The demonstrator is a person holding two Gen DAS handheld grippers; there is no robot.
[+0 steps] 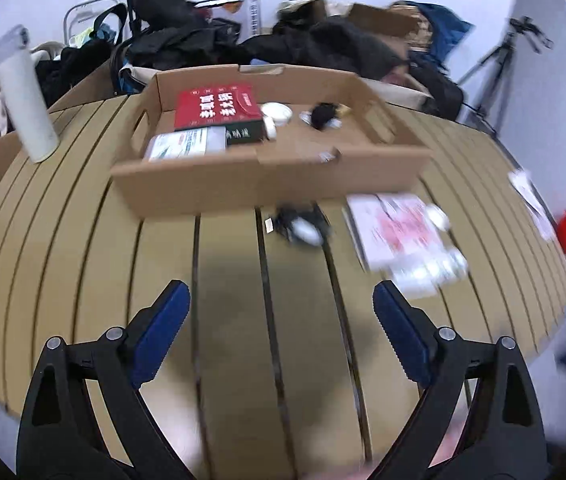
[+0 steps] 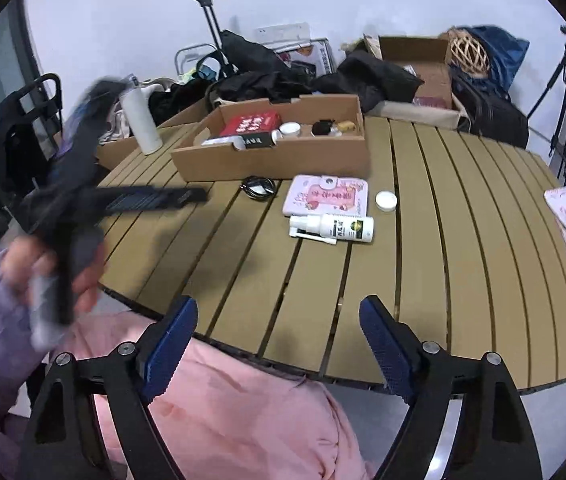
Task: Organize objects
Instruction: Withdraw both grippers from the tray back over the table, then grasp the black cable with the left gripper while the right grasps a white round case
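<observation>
Left gripper: the left gripper (image 1: pixel 281 328) is held low over the slatted table (image 1: pixel 83 260), its blue-padded jaws spread wide with nothing between them.
Right gripper: the right gripper (image 2: pixel 279 340) is held at the near table edge, above a pink garment (image 2: pixel 243 412), its jaws likewise spread and empty.
Left hand: in the right wrist view the left hand (image 2: pixel 47 276) is seen blurred on its tool at the table's left side.
Spray bottle: a white spray bottle (image 2: pixel 333 229) is laid on its side just ahead of the right gripper, its long axis running left to right, nozzle to the left.
Pink case: a pink case (image 2: pixel 326 196) is laid flat just beyond the bottle, close to touching it.
Small jar: a round white jar (image 2: pixel 386 201) is set just right of the case.
Black cable: a coiled black cable (image 2: pixel 258 187) is seen left of the case, near the box's front wall.
Cardboard box: an open cardboard box (image 2: pixel 275 162) is placed farther back, with a red book (image 2: pixel 250 123) and small items already inside.
Nearer arm: the loose items are judged to lie ahead and right of the left gripper, and nearly straight ahead of the right one, which appears better placed.
Coming move: the bottle's short axis would likely be spanned by jaws closing across it.
White flask: a tall white flask (image 1: pixel 25 96) is stood at the far left.
</observation>
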